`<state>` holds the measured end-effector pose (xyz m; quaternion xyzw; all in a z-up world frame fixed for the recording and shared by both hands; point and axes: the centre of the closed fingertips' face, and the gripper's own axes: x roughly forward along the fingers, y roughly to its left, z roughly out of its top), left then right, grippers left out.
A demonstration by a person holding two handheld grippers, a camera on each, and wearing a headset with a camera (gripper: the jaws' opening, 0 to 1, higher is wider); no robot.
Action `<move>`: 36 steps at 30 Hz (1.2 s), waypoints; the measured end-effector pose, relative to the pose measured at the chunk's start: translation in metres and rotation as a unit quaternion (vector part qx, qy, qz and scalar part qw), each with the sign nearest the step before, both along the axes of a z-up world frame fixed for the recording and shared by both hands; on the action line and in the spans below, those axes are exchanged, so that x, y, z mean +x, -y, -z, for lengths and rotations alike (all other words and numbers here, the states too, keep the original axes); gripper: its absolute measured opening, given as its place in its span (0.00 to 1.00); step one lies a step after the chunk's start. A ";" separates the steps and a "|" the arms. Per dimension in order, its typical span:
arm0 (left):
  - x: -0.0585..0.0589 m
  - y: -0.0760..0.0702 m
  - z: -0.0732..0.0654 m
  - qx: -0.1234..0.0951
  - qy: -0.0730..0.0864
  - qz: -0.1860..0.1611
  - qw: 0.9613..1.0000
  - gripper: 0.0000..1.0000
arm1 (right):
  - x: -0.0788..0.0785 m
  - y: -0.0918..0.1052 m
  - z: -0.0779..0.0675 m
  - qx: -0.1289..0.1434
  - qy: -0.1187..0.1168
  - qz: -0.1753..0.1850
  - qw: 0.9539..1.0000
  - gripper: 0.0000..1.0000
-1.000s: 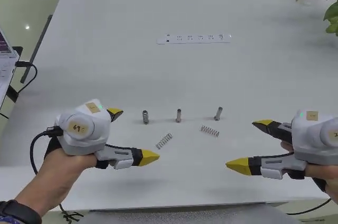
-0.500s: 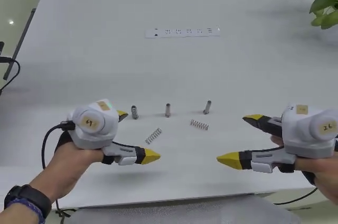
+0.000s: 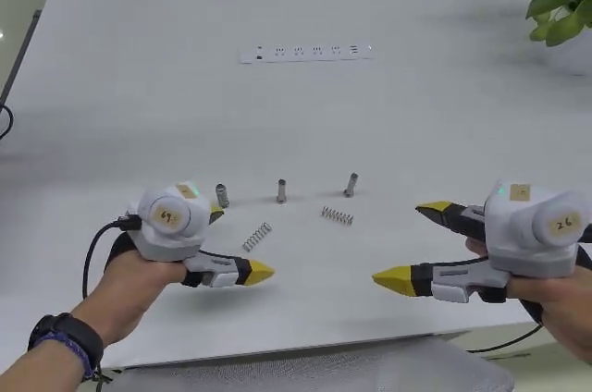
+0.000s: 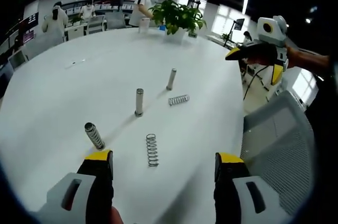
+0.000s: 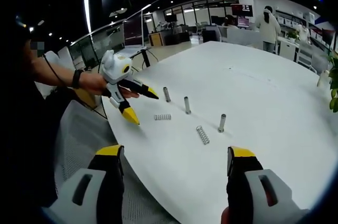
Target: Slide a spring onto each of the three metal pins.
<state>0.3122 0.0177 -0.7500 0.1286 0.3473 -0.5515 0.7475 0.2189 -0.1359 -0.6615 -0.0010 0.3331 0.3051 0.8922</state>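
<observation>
Left gripper (image 3: 239,242) and right gripper (image 3: 410,244) are held low over the table (image 3: 277,96), jaws wide apart and nothing gripped, likely poised for a pickup. Left spring (image 3: 257,236) lies just beyond the left fingertips. Right spring (image 3: 338,215) lies between the two grippers. Left pin (image 3: 222,195) seems sleeved with a spring, though it is small and blurred. Mid pin (image 3: 281,190) and right pin (image 3: 351,185) stand bare past the springs.
</observation>
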 end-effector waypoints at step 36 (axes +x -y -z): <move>0.005 0.005 0.038 0.036 0.011 -0.026 0.999 0.09 | -0.004 0.009 0.003 -0.004 -0.006 0.010 1.000 0.76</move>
